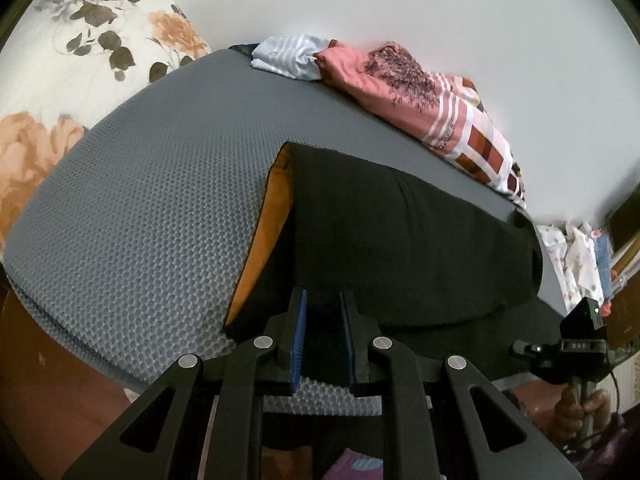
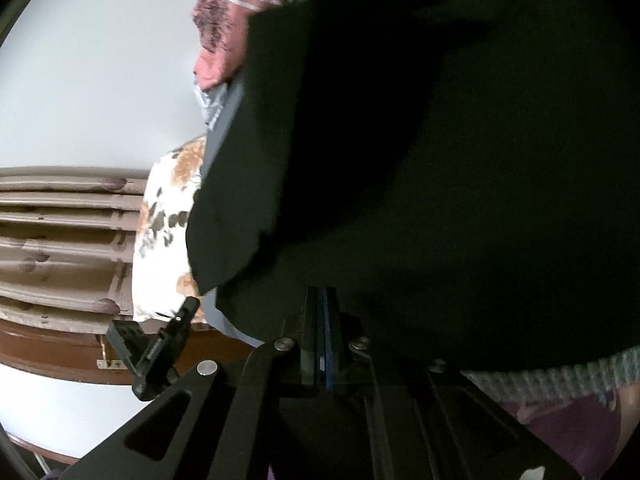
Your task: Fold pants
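Dark green-black pants (image 1: 400,240) with an orange inner lining (image 1: 272,216) lie on a grey textured mat (image 1: 140,220). My left gripper (image 1: 323,304) is open, its blue pads apart just over the near edge of the pants. In the right wrist view the pants (image 2: 440,160) fill most of the frame, lifted and hanging close to the camera. My right gripper (image 2: 322,300) is shut, its pads pressed together at the edge of the dark cloth. The right gripper body (image 1: 576,344) shows at the right of the left wrist view.
A pink patterned cloth (image 1: 420,92) and a striped white garment (image 1: 288,56) lie at the mat's far edge. A floral pillow (image 1: 80,52) sits at the left. Hanging clothes (image 1: 576,264) are at the right. A wooden bed frame (image 2: 60,236) shows in the right wrist view.
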`<control>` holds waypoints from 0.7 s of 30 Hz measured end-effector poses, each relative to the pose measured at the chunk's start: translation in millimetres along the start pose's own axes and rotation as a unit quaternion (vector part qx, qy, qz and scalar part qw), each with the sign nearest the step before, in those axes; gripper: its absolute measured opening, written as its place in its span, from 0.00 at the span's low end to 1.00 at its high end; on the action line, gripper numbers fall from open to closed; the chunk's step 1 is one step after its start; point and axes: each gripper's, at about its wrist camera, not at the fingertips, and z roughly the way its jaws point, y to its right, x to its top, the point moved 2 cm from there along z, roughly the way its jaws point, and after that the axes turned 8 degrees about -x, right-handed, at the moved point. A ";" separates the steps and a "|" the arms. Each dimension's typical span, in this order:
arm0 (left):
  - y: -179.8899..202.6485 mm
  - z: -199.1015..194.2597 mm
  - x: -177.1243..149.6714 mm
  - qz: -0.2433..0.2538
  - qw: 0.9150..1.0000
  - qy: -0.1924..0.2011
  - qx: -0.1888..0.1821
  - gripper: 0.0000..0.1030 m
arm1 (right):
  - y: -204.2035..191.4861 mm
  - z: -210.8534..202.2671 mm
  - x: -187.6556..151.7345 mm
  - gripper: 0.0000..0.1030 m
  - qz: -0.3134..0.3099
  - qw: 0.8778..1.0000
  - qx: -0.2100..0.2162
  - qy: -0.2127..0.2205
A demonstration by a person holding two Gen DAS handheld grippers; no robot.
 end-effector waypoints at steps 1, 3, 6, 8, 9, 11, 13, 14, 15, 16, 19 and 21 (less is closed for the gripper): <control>0.4 0.3 -0.8 0.001 1.000 -0.001 0.002 0.16 | 2.9 -0.2 0.3 0.03 0.004 1.000 0.000 0.000; 1.8 -0.6 -1.7 0.001 1.000 -0.002 -0.003 0.16 | 4.3 -5.0 2.2 0.03 0.004 1.000 0.013 0.005; 5.4 -2.4 -1.5 0.007 1.000 -0.001 -0.008 0.17 | 2.1 -29.6 15.4 0.06 -0.012 0.999 0.006 0.052; 6.5 0.6 -2.5 -0.002 1.000 -0.011 -0.021 0.20 | 1.9 -45.2 26.8 0.11 -0.027 0.996 -0.019 0.087; 6.4 2.9 -3.3 -0.008 1.000 -0.016 -0.025 0.25 | 3.3 -50.0 36.2 0.23 -0.029 0.995 -0.021 0.093; 6.4 8.7 -4.4 -0.020 0.999 -0.025 -0.028 0.31 | 7.0 -53.0 49.2 0.56 -0.018 0.995 -0.022 0.096; 5.5 11.9 -6.1 -0.031 0.999 -0.030 -0.031 0.32 | 6.8 -57.4 61.4 0.60 -0.010 0.993 -0.018 0.113; 4.3 13.0 -7.1 -0.043 0.998 -0.035 -0.038 0.33 | 5.9 -58.4 66.3 0.60 -0.009 0.993 -0.018 0.115; 3.6 13.7 -7.6 -0.051 0.997 -0.037 -0.046 0.33 | 4.0 -59.2 71.2 0.60 -0.008 0.993 -0.015 0.118; 3.1 13.6 -8.2 -0.059 0.996 -0.038 -0.055 0.36 | 1.6 -58.8 74.9 0.63 -0.009 0.993 -0.015 0.118; -1.4 13.8 -10.8 -0.080 0.993 -0.047 -0.067 0.46 | -4.3 -47.1 86.7 0.61 -0.024 0.993 -0.030 0.110; -6.1 14.0 -12.6 -0.096 0.992 -0.052 -0.071 0.46 | -7.5 -34.9 91.2 0.13 -0.034 0.995 -0.022 0.095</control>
